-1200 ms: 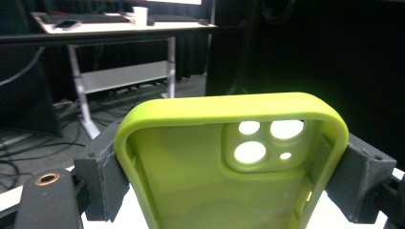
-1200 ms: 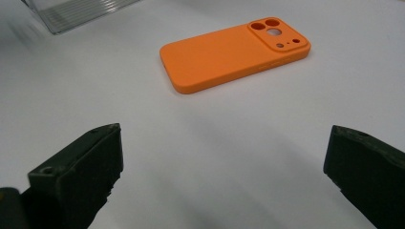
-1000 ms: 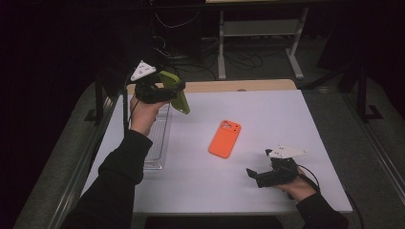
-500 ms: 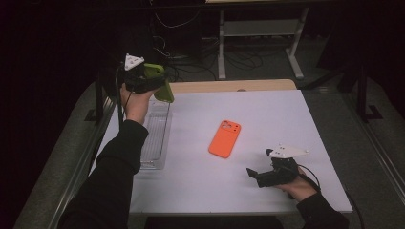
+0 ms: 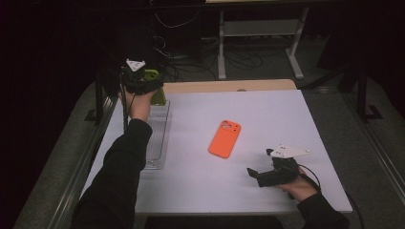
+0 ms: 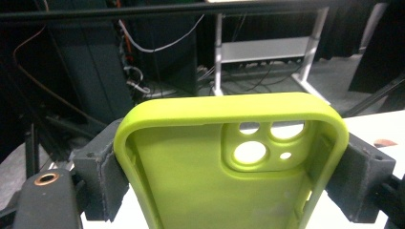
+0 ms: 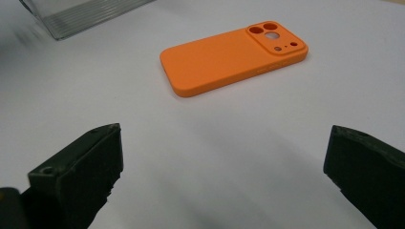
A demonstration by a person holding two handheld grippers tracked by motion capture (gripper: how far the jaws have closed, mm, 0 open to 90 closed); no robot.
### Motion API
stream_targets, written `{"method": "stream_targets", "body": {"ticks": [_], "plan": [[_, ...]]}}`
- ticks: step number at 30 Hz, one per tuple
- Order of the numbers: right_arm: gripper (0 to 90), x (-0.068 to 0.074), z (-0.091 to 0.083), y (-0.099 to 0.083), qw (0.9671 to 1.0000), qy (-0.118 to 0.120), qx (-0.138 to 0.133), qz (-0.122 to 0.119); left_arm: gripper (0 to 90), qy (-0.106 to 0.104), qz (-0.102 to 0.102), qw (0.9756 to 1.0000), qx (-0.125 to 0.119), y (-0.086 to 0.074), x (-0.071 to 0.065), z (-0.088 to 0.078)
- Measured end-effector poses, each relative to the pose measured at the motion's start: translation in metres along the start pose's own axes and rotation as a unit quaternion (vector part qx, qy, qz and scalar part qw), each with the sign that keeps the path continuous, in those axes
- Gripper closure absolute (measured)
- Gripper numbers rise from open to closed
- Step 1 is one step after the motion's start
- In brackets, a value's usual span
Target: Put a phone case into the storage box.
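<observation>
Since the earlier frames, the green phone case (image 6: 229, 167) has travelled with the left tongs (image 5: 143, 86) from above the middle-left of the surface toward its far left corner, while the right tongs (image 5: 260, 175) have kept their place. The green case now sits clamped between the left tongs' two jaws, which press on its long sides; in the left gripper view its hollow inside faces the camera, with the camera cut-outs near the top. In the high view it is held above the far end of a clear plastic tray (image 5: 157, 138), which lies along the left edge of the white surface (image 5: 286, 119). An orange phone case (image 5: 225, 138) lies flat near the middle of the surface, back upward, well apart from both tongs. The right tongs rest near the surface's near right corner, jaws spread wide with nothing between them, pointed toward the orange case.
</observation>
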State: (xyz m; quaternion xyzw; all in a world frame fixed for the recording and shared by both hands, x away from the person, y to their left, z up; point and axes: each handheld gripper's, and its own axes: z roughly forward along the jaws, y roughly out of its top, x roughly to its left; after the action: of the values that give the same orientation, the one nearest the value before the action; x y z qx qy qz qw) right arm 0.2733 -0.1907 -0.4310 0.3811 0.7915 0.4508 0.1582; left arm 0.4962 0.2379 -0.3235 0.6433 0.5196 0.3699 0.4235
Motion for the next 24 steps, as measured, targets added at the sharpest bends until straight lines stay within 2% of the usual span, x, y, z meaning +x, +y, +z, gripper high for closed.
{"method": "stream_targets", "body": {"ticks": [1, 2, 6, 7, 9, 11, 12, 15, 17, 19, 24], "plan": [[0.0, 0.0, 0.0, 0.0, 1.0, 0.0, 0.0, 0.0, 14.5, 0.001, -0.002, 1.0, -0.001, -0.003, -0.001, 0.003], [0.0, 0.0, 0.0, 0.0, 1.0, 0.0, 0.0, -0.001, 14.5, 0.003, 0.006, 0.9999, 0.009, -0.006, -0.001, 0.004], [0.0, -0.001, 0.0, 0.0, 1.0, 0.0, -0.001, -0.001, 14.4, 0.009, 0.004, 0.9997, 0.022, -0.014, 0.0, 0.012], [0.0, -0.001, 0.0, 0.0, 1.0, 0.0, -0.001, 0.0, 14.4, 0.012, -0.003, 0.9997, 0.022, -0.017, -0.001, 0.015], [0.0, -0.001, -0.001, 0.0, 1.0, 0.0, -0.001, 0.002, 14.4, 0.015, 0.005, 0.9994, 0.032, -0.02, 0.0, 0.017], [0.0, -0.001, -0.001, -0.001, 1.0, 0.001, -0.001, 0.0, 14.4, 0.018, -0.001, 0.9994, 0.031, -0.023, -0.001, 0.02], [0.0, -0.001, -0.001, -0.001, 1.0, 0.001, -0.001, 0.0, 14.3, 0.02, 0.009, 0.999, 0.039, -0.024, 0.0, 0.02], [0.0, -0.001, -0.001, -0.001, 1.0, 0.001, -0.001, 0.002, 14.3, 0.02, -0.009, 0.9994, 0.027, -0.027, -0.003, 0.024], [0.0, -0.002, -0.001, -0.001, 1.0, 0.002, -0.001, 0.001, 14.3, 0.027, 0.008, 0.9988, 0.04, -0.028, -0.004, 0.024], [0.0, -0.002, -0.001, -0.001, 1.0, 0.002, -0.001, 0.002, 14.2, 0.041, 0.01, 0.9982, 0.042, -0.03, -0.006, 0.025], [0.0, -0.002, -0.001, -0.001, 1.0, 0.001, -0.002, 0.002, 14.2, 0.043, 0.004, 0.9978, 0.049, -0.034, -0.005, 0.029]]}}
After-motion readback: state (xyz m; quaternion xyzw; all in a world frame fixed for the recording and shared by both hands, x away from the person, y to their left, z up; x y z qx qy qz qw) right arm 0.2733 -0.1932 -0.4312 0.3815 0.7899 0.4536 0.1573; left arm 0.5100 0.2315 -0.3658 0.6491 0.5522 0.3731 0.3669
